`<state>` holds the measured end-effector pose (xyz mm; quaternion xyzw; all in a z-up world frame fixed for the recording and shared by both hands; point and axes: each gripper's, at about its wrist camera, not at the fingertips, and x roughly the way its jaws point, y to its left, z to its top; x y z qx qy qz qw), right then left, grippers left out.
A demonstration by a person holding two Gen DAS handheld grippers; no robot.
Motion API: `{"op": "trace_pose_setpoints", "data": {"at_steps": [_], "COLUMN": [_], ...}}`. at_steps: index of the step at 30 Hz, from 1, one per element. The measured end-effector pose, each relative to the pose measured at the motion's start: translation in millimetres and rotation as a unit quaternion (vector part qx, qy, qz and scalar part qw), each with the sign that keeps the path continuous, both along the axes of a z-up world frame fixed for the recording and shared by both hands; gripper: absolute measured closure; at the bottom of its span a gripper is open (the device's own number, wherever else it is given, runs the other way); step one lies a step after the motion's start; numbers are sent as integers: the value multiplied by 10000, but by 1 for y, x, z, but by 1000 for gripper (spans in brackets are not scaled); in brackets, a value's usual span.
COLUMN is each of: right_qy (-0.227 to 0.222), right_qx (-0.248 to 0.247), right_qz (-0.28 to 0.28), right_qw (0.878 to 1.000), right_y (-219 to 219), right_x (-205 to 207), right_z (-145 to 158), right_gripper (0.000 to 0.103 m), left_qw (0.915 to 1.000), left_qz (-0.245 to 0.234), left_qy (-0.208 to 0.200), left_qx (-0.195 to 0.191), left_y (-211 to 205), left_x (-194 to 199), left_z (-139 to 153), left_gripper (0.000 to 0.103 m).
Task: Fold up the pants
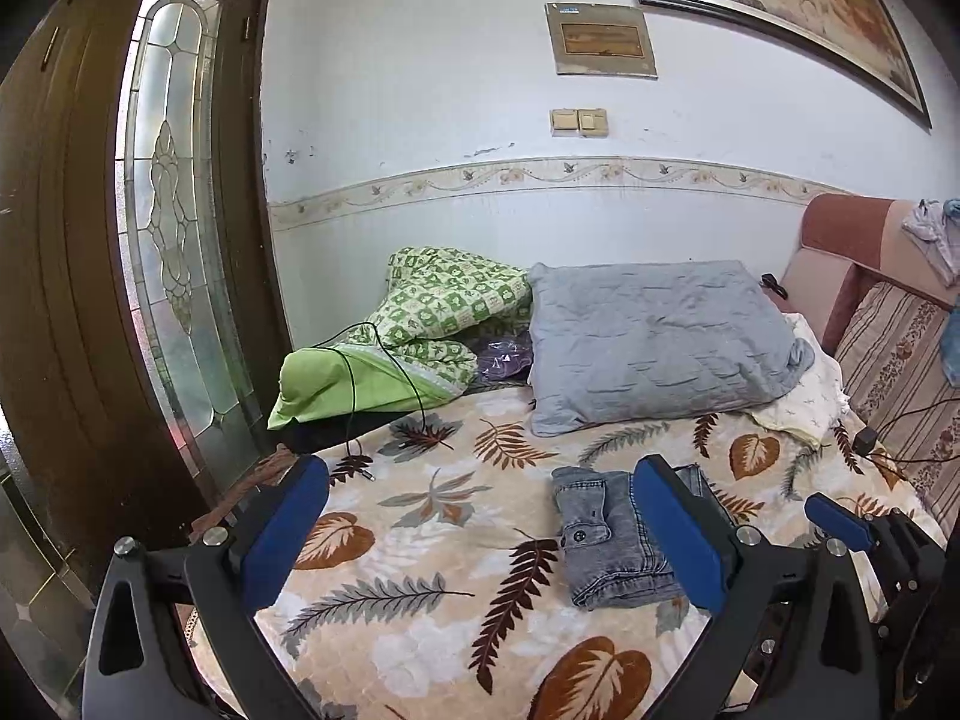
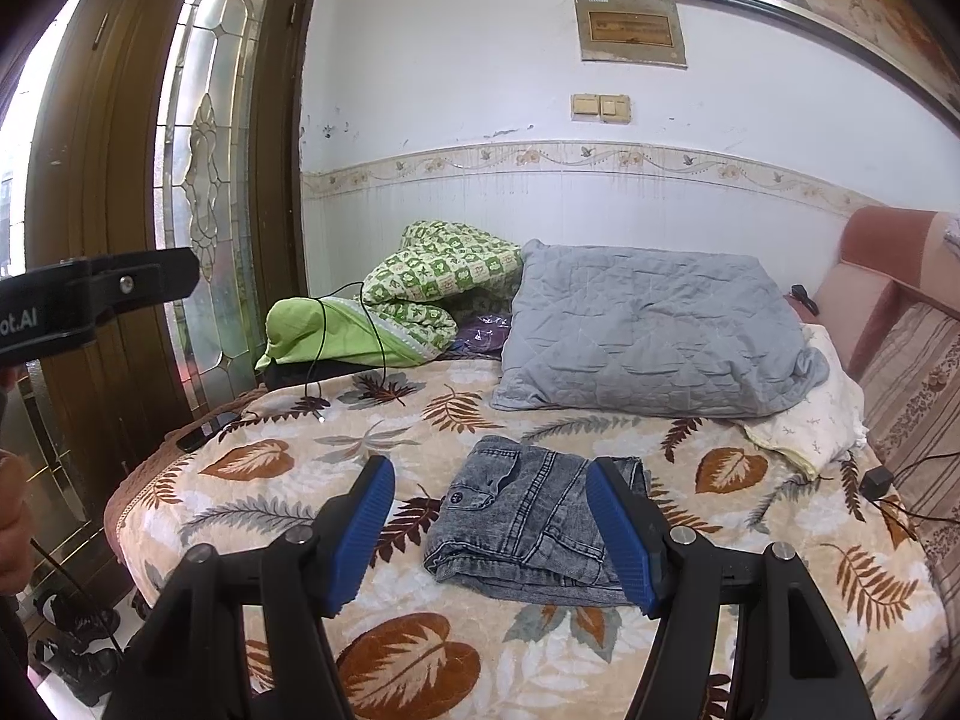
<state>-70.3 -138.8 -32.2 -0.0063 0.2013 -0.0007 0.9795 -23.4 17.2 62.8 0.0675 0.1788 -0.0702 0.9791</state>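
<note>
Folded grey jeans lying on the leaf-print bed cover, near a grey pillow, left gripper and right gripper above it, fingers apart, holding nothing

Right tongs, jaws spread wide and empty, poised above a bed with a leaf-print cover. Folded grey pants lie between and just beyond the blue fingers. Farther ahead: a grey pillow; ahead-left, a green quilt. The left tongs show at far left.
</note>
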Motion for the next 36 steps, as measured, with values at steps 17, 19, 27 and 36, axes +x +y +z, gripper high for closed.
{"op": "trace_pose_setpoints", "data": {"at_steps": [17,19,27,36], "right_qy": [-100,-106,-84,-28], "right_qx": [-234,-255,-314,-224], "right_qz": [-153,-149,-115,-138], "right_qw": [9996,9995,9994,9997], "right_y": [14,15,21,10], "right_x": [-8,-10,-13,-7], "right_z": [18,19,21,14], "right_gripper": [33,33,33,33], "left_qw": [9995,9995,9996,9998], "left_qz": [12,5,-29,47], "left_qy": [-158,-168,-110,63], "left_qx": [-256,-284,-266,-155], "left_y": [18,21,21,13], "left_x": [-17,-20,-19,-4], "left_z": [13,14,11,-1], "left_gripper": [2,2,2,2]}}
